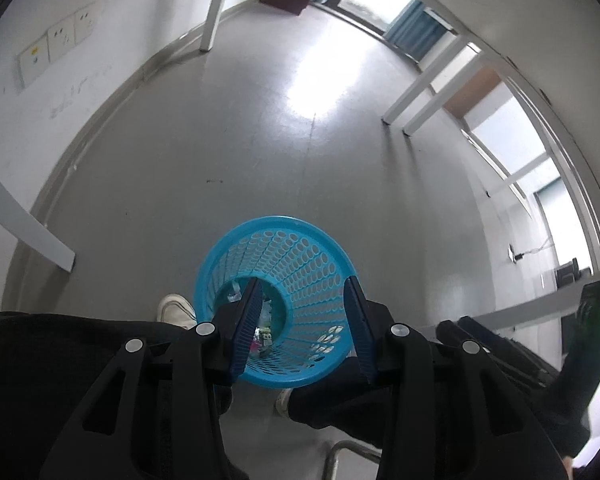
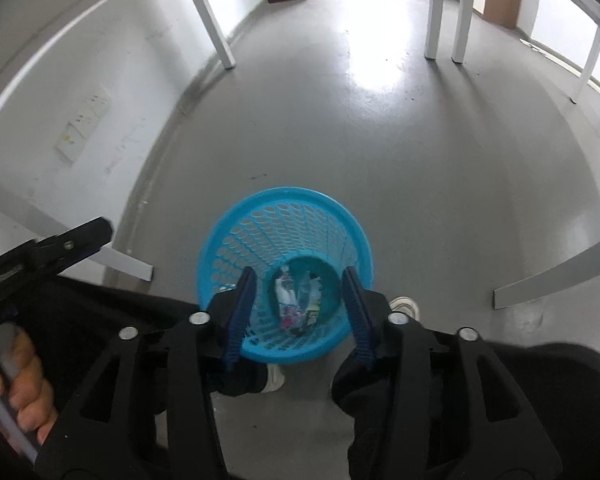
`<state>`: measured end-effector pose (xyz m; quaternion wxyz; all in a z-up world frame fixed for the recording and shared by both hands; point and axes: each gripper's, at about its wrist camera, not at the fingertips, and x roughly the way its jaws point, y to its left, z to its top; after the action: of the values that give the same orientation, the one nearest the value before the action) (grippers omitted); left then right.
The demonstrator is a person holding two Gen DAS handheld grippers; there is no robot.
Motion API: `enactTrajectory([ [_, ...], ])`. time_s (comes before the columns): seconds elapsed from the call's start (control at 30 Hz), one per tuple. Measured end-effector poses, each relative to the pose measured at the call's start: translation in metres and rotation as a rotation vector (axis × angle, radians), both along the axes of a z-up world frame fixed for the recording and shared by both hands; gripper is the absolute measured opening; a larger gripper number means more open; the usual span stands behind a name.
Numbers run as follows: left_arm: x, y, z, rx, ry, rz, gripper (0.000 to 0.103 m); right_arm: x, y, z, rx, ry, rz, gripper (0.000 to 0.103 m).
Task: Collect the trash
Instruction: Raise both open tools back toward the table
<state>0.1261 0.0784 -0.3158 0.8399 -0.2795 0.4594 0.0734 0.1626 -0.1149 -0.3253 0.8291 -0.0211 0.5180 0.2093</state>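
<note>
Both grippers, left gripper and right gripper, hang wide open at 6 o'clock over the blue basket, so trash drops inside.

Window daylight glares off the floor; fisheye edges bend, perhaps blurred.

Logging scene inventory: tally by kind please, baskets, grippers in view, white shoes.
Blue perforated plastic waste basket, trash inside: 1
Black two-finger grippers, left gripper and right gripper, both open: 2
White shoes: 2
Total: 5
</note>
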Motion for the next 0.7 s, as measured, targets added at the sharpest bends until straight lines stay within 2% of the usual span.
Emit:
enactTrajectory([
  [0.23, -0.026, -0.023, 0.023, 0.065, -0.026, -0.067, 0.046, -0.033, -0.02, 0.034, 0.028, -0.06, 0.003, 0.059],
  [0.37, -0.044, -0.029, 0.043, 0.014, -0.053, -0.1, 0.053, -0.044, -0.035, 0.051, 0.051, -0.055, 0.013, 0.063],
  [0.47, -0.055, -0.033, 0.058, -0.023, -0.072, -0.125, 0.053, -0.057, -0.041, 0.071, 0.033, -0.111, 0.034, 0.069],
  [0.6, -0.073, -0.04, 0.087, 0.018, -0.128, -0.134, 0.059, -0.078, -0.04, 0.098, 0.027, -0.188, 0.077, 0.073],
  [0.7, -0.09, -0.042, 0.113, 0.085, -0.188, -0.126, 0.066, -0.091, -0.046, 0.121, 0.055, -0.234, 0.086, 0.076],
])
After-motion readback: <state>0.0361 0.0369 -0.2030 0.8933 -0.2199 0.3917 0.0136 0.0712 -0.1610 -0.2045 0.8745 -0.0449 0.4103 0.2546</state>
